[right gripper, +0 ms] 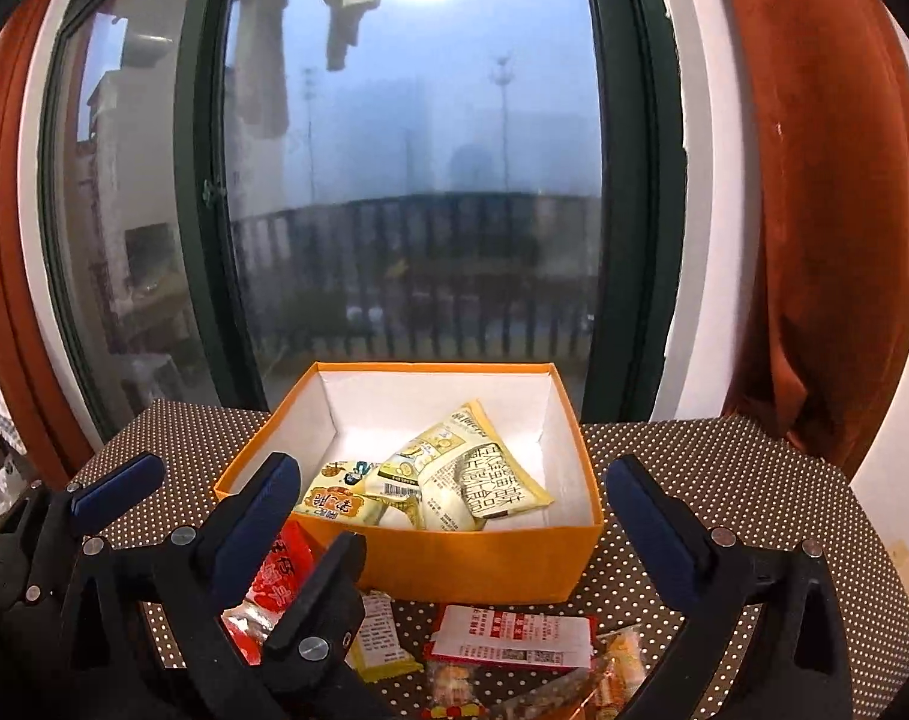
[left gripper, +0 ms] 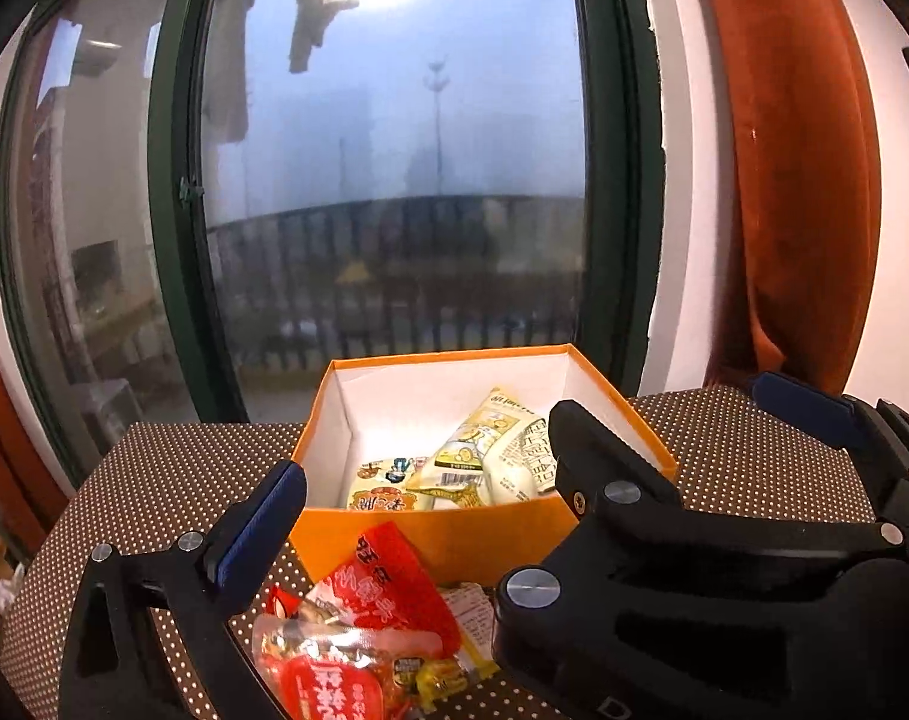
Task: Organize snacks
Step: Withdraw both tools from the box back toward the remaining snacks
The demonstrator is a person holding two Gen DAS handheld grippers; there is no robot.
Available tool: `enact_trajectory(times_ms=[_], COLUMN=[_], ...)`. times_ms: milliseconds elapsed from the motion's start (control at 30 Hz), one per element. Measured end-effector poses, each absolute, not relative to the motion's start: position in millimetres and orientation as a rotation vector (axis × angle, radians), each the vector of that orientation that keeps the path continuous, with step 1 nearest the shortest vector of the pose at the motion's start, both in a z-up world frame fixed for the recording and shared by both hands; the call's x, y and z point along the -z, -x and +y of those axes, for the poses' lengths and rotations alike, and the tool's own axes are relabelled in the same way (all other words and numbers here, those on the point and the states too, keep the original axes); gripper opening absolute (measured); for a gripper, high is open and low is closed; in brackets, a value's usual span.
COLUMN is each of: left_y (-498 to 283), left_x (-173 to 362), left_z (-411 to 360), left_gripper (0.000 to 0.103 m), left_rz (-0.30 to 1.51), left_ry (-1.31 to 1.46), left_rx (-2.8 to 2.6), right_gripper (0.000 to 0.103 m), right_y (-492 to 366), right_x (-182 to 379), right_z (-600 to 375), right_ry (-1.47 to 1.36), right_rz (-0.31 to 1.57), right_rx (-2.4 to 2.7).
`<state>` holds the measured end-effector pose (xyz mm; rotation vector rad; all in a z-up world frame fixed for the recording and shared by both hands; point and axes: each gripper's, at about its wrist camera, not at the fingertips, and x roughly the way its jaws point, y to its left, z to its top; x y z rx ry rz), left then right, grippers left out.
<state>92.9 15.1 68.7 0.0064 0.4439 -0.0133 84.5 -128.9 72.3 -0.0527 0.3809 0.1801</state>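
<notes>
The orange box (right gripper: 454, 558) sits open-topped at 12 o'clock on the dotted counter (right gripper: 724, 480), so packets can be dropped straight in; two pale yellow packets (right gripper: 454, 468) already lie inside, the larger with its long axis running from 10 to 4 o'clock. Loose red packets (left gripper: 388, 588) wait at 6 o'clock before the box. The left gripper (left gripper: 424, 480) and right gripper (right gripper: 454, 516) both gape wide, holding nothing.

Red snack packets (left gripper: 358, 630) partly behind claw (left gripper: 430, 468)
</notes>
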Motion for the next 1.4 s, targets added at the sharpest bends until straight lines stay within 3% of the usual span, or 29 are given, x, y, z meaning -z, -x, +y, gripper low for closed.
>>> enact_trajectory(times_ms=[1133, 1400], left_y=[-28, -31], left_x=[24, 52], left_z=[-20, -34], left_gripper=[0.103, 0.103], left_rz=[0.478, 0.572], left_ry=[0.007, 0.024], left_rx=[0.105, 0.117], right_gripper=[0.103, 0.103], right_y=[-18, -15], right_x=[19, 45], right_z=[-169, -186], right_ry=[0.044, -0.001], right_rz=[0.416, 0.46], right_rx=[-0.099, -0.078])
